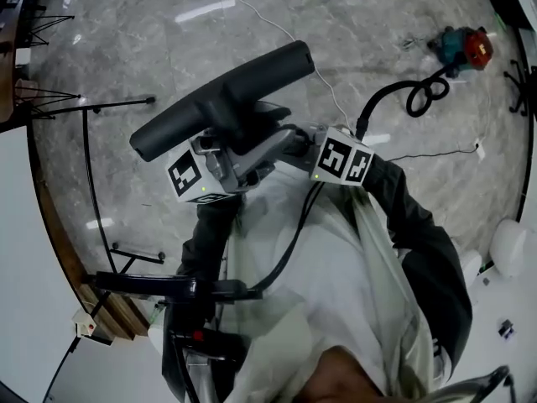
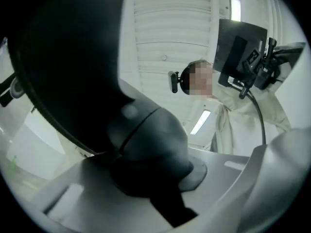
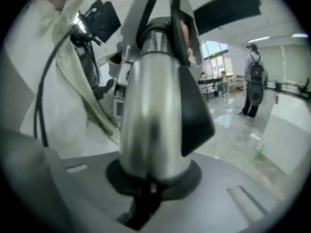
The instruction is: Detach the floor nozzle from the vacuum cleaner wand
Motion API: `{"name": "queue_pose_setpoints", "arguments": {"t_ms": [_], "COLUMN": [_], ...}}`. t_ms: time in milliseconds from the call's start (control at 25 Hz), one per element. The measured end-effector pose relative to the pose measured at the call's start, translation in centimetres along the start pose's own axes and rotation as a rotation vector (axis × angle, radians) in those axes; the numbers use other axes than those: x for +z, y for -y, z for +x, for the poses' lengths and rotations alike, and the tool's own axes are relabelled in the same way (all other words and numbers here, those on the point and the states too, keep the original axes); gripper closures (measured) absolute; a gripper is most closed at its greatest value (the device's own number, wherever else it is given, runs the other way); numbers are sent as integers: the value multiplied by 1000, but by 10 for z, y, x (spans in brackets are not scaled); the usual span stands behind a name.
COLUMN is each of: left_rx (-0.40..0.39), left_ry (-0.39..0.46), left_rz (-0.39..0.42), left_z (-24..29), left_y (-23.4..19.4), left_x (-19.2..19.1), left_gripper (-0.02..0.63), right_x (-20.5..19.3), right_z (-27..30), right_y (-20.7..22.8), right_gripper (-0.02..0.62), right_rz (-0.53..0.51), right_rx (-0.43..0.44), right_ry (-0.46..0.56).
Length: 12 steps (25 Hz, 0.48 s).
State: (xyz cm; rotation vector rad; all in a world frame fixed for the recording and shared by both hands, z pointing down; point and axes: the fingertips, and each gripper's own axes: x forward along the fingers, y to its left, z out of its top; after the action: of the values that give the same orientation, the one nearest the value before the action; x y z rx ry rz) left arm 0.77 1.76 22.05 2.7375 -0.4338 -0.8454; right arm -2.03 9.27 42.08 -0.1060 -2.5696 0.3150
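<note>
Both grippers are clenched: we clamp the grey neck [image 2: 146, 140] of the floor nozzle [image 1: 222, 99] in the left gripper [image 2: 155, 191] and the silver wand [image 3: 153, 110] in the right gripper [image 3: 150, 181].

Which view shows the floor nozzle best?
Head view: the whole floor nozzle shows end to end. The left gripper view shows only its dark body and neck, very close. The right gripper view is filled mostly by the wand.

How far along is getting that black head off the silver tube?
Done: the wide black floor nozzle is raised. In hand: left gripper clamps its grey neck, right gripper clamps the shiny silver wand. Left: pulling them apart; they seem joined.
</note>
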Motion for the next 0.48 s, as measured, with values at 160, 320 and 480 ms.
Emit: {"name": "queue_pose_setpoints", "arguments": {"t_ms": [160,320,480], "left_rx": [363,701,450], "left_ry": [-36,-7,11], "left_rz": [9,-23,12], "left_z": [-13,-43,-28], "left_y": [-43,-76,-43], "left_x": [-2,4,10], "left_gripper": [534,532,532], "right_x": [-4,-5,-1], "right_z": [4,6,6], "right_y": [44,62,41], "right_gripper": [551,551,551], "right_rz": [16,-9,-54], "right_rx": [-423,-575,-404], "right_ry": [-33,-121,-106]}}
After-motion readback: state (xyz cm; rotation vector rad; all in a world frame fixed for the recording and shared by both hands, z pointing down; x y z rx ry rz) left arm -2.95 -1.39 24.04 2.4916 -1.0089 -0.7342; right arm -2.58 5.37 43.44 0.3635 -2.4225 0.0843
